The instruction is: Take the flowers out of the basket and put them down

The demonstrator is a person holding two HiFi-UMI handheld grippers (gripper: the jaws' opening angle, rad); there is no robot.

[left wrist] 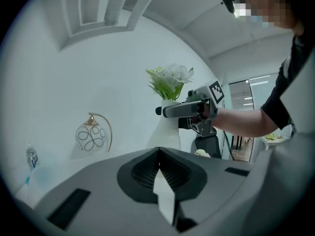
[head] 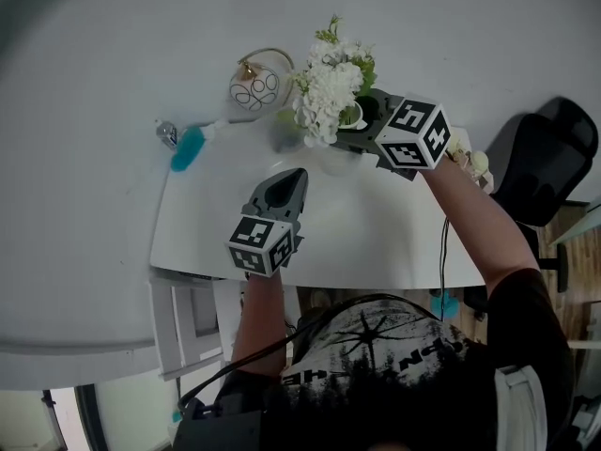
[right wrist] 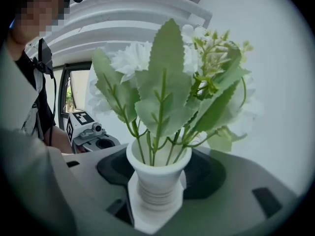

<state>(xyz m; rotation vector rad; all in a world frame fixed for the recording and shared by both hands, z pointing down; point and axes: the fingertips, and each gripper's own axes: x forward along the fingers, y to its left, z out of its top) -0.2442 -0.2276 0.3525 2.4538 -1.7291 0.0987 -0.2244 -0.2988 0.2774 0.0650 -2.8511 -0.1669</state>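
Note:
A bunch of white flowers with green leaves (head: 329, 87) stands in a small white ribbed vase (right wrist: 157, 173). My right gripper (right wrist: 157, 183) is shut on the vase's neck, just under its flared rim. In the left gripper view the flowers (left wrist: 170, 80) rise above a white flaring vessel (left wrist: 166, 127), with the right gripper (left wrist: 162, 111) held level at its top. My left gripper (head: 297, 175) is shut with nothing in it, low over the white table (head: 394, 242), in front of the flowers and apart from them.
A round glass ornament with a gold arc (head: 255, 87) stands left of the flowers. A blue brush (head: 188, 147) and a small bottle (head: 167, 133) lie further left. A black office chair (head: 549, 163) is at the right, past the table's edge.

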